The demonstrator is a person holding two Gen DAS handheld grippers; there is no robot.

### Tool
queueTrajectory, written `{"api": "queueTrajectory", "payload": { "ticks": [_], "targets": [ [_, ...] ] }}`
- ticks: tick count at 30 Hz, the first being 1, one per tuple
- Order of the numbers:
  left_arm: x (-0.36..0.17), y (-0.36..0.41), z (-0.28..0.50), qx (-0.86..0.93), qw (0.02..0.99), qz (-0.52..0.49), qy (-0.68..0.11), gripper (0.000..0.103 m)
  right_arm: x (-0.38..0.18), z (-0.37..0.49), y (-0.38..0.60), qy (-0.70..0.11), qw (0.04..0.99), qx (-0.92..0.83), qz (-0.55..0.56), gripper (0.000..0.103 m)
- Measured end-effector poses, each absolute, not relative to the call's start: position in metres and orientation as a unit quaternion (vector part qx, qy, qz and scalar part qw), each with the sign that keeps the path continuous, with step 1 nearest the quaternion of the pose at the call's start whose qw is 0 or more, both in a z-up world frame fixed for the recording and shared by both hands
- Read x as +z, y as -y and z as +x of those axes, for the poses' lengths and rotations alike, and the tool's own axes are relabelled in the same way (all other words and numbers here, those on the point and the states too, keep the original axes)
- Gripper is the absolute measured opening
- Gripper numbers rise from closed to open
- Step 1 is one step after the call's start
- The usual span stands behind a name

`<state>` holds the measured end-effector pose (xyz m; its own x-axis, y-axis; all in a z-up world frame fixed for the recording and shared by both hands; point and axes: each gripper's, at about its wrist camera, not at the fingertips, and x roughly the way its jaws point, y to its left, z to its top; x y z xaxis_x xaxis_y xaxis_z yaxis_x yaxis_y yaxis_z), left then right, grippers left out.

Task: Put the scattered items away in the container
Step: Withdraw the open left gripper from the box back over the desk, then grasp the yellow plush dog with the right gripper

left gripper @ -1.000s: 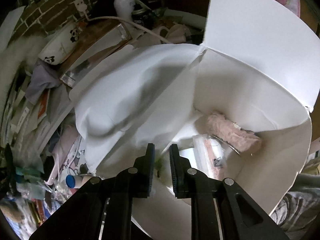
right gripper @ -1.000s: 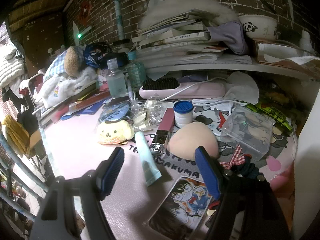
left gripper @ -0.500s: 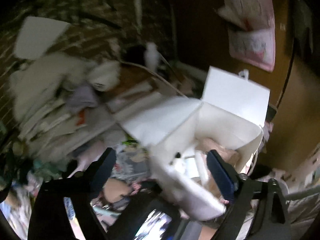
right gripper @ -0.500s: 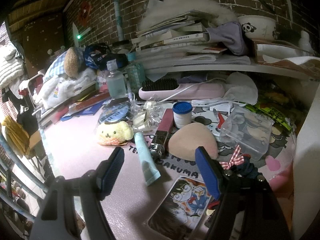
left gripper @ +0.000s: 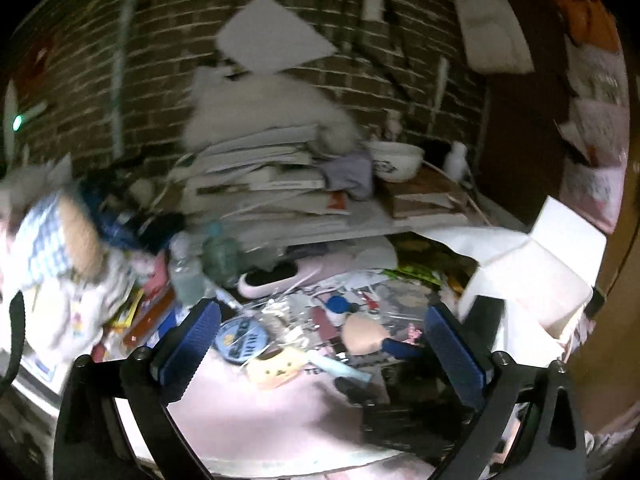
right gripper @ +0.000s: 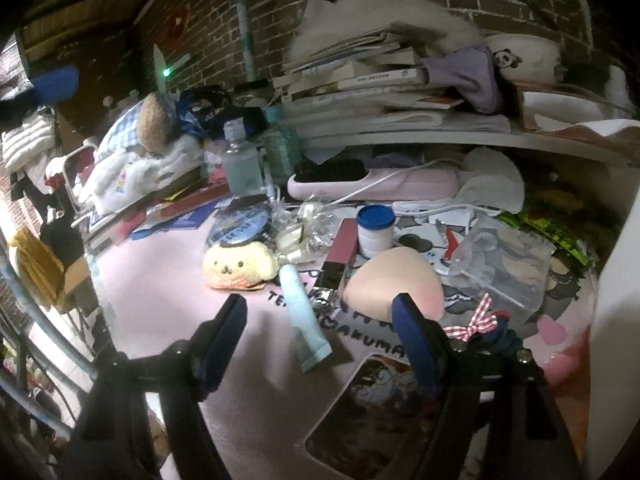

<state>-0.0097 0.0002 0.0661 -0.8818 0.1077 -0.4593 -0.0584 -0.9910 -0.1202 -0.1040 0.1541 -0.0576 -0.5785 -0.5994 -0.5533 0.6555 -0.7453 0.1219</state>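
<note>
left jaws wide and empty over the clutter, right jaws parting over the blue tube

the left gripper [left gripper: 320, 344] is spreading to its widest with nothing between the jaws; past them sit the yellow plush [left gripper: 276, 366], the round blue tin [left gripper: 241, 338] and the beige sponge [left gripper: 366, 334], with the white box [left gripper: 532, 272], the container, off beyond the right-hand jaw, flaps up. the right gripper [right gripper: 320, 330] is easing a little wider, also empty, and the light blue tube [right gripper: 304, 320] lies on the pink surface [right gripper: 160, 280] right between its jaws, the sponge [right gripper: 394, 284] just past the right-hand pad. risk from here, i reckon: things are packed tight, so a closing jaw could catch the maroon stick [right gripper: 340, 254] beside the tube or nudge the sponge, and the left view is blurred, so a hurried grab might shove the plush instead.
</note>
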Motion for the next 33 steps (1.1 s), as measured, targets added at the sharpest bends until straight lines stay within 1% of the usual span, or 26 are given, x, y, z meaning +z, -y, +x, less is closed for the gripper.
{"api": "queueTrajectory", "payload": {
  "ticks": [3,6,8,12,14,15,16,19,26,33],
  "targets": [
    [0.052,0.022,-0.003,0.974,0.027,-0.214,0.065,0.103,-0.052,-0.102,-0.150,-0.048,0.363,-0.884,0.292,0.075],
    [0.038,0.034,0.005,0.985,0.002,-0.171,0.038,0.103,-0.045,-0.097,-0.139,-0.058,0.378,-0.877,0.290,0.075],
    [0.028,0.045,0.006,0.983,-0.012,-0.179,0.040,0.103,-0.043,-0.096,-0.128,-0.061,0.388,-0.870,0.297,0.075],
    [0.010,0.069,0.009,0.979,-0.026,-0.188,0.071,0.103,-0.045,-0.096,-0.106,-0.069,0.397,-0.859,0.315,0.076],
    [0.000,0.077,0.009,0.974,-0.038,-0.209,0.077,0.103,-0.047,-0.098,-0.097,-0.072,0.396,-0.857,0.323,0.078],
    [-0.004,0.080,0.009,0.972,-0.044,-0.217,0.076,0.103,-0.047,-0.098,-0.091,-0.073,0.395,-0.855,0.329,0.082],
    [-0.008,0.083,0.009,0.971,-0.051,-0.224,0.070,0.103,-0.048,-0.099,-0.088,-0.072,0.395,-0.854,0.331,0.083],
    [-0.019,0.090,0.008,0.966,-0.064,-0.241,0.062,0.103,-0.050,-0.100,-0.075,-0.079,0.392,-0.852,0.337,0.083],
    [-0.032,0.112,0.016,0.963,-0.052,-0.241,0.108,0.103,-0.055,-0.104,-0.049,-0.104,0.361,-0.860,0.346,0.083],
    [-0.038,0.117,0.019,0.963,-0.044,-0.241,0.112,0.103,-0.060,-0.108,-0.030,-0.133,0.329,-0.867,0.351,0.083]
  ]
}}
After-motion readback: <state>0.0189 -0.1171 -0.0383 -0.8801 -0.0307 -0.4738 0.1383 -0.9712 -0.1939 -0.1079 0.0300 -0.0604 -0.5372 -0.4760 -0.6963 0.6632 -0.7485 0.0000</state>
